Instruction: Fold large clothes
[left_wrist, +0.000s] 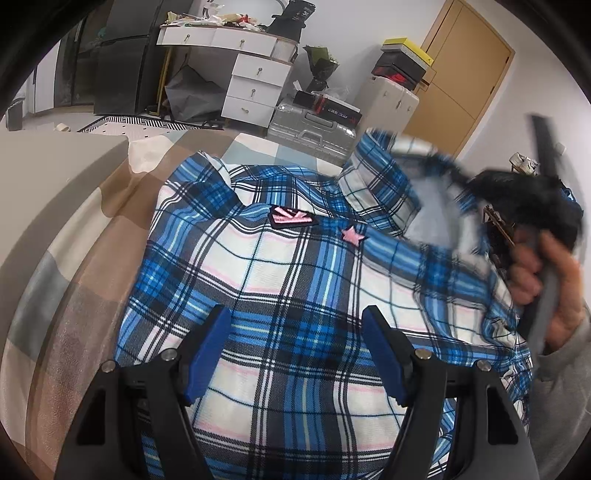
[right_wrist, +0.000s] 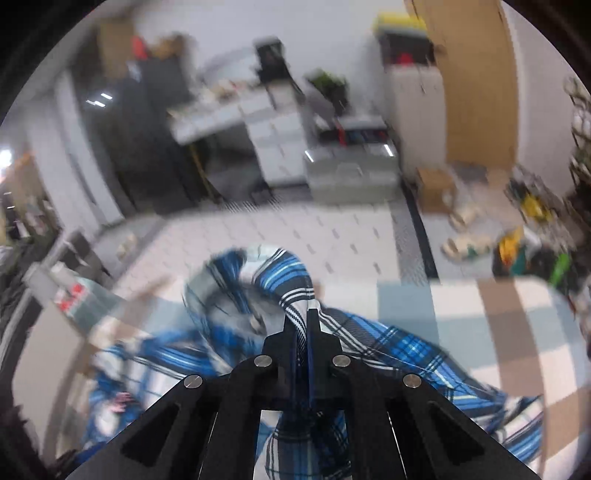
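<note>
Plaid shirt (left_wrist: 295, 266) spread on checked bedcover (left_wrist: 74, 229).
Left gripper (left_wrist: 295, 350) hovered agape above; right gripper (right_wrist: 307, 321) clamped on lifted shirt fabric.

Even, soft indoor light, left wrist view sharp except motion blur right of the plaid shirt (left_wrist: 280, 280), right wrist view smeared throughout, fisheye bending, dark vignetted corners

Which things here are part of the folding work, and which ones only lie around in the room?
Part of the job:
- plaid shirt
- checked bed cover under it
- left gripper, open over the shirt
- right gripper, shut on a shirt edge

Just lying about:
- silver suitcase
- white drawer desk
- stacked shoe boxes
- wooden door
</note>
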